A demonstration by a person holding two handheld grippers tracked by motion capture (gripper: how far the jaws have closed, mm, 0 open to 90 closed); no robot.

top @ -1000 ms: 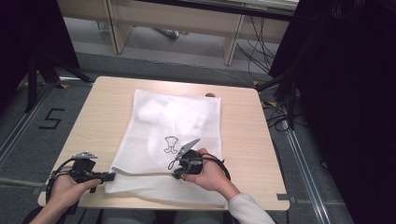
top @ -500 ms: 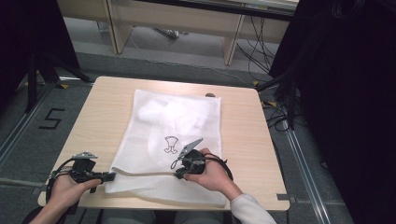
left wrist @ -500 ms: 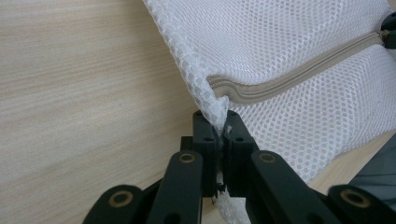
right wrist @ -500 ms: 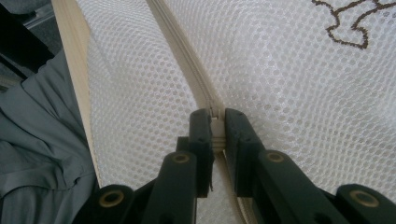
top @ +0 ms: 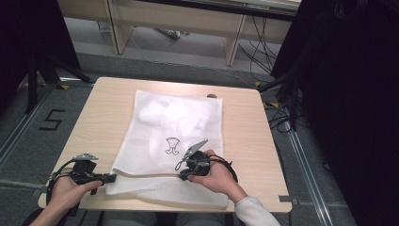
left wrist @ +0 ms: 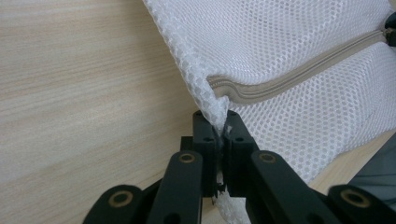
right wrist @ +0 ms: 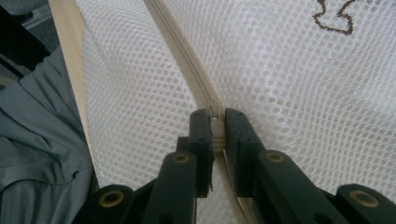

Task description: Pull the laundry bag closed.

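Observation:
A white mesh bag (top: 174, 122) lies flat on the wooden table (top: 244, 141), with a small dark embroidered motif (top: 172, 146) near its middle. A beige zipper (top: 146, 174) runs across the bag's near part. My left gripper (top: 112, 177) is at the bag's near left corner. Its jaws are shut on the mesh (left wrist: 289, 42) just beyond the zipper's end (left wrist: 224, 88). My right gripper (top: 181, 173) sits further right along the zipper. In the right gripper view the gripper (right wrist: 216, 116) pinches the zipper pull (right wrist: 215, 122) on the zipper (right wrist: 180, 51).
The table's near edge (top: 188, 207) runs just below the bag and both hands. A small dark object (top: 211, 96) lies at the bag's far edge. Bare wood flanks the bag on both sides. Cables (top: 263, 52) and furniture legs stand on the floor beyond.
My right gripper has crept slightly to the right along the zipper. The left gripper and the bag's corner have stayed put.

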